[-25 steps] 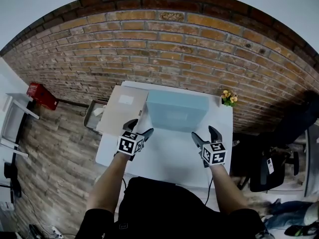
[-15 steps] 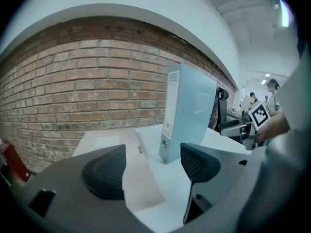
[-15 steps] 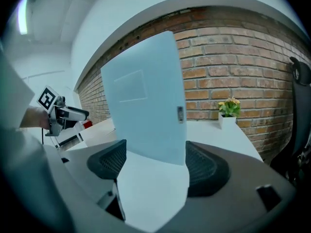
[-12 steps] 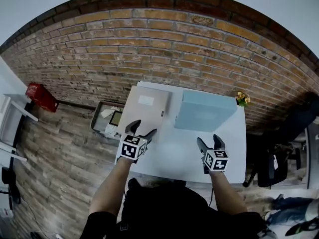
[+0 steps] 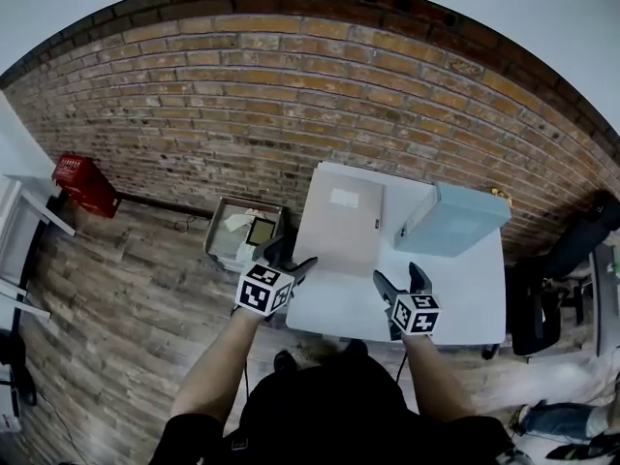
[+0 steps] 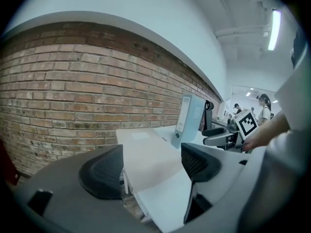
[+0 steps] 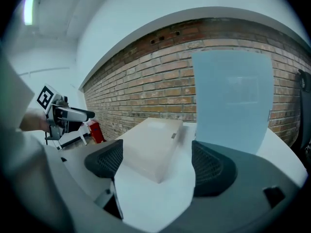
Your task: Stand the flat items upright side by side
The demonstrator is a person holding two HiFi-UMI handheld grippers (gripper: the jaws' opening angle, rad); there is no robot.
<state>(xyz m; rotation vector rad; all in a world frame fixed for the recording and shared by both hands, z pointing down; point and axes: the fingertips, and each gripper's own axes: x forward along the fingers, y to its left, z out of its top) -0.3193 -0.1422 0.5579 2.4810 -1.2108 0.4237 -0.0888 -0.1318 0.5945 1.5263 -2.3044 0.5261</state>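
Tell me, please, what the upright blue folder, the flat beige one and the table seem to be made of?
Blue folder: probably plastic-covered board, matte; smooth even faces, spine label and finger hole.
Beige folder: likely cardboard, matte; dull uniform surface, small metal-looking fitting on its edge.
Table: white laminate or painted board, it seems; smooth with a slight sheen.

Bright, even light — heavy fisheye bending, dark corners.

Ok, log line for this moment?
blue binder: upright | beige binder: flat on table | left gripper: open, empty | right gripper: jaws opening, empty
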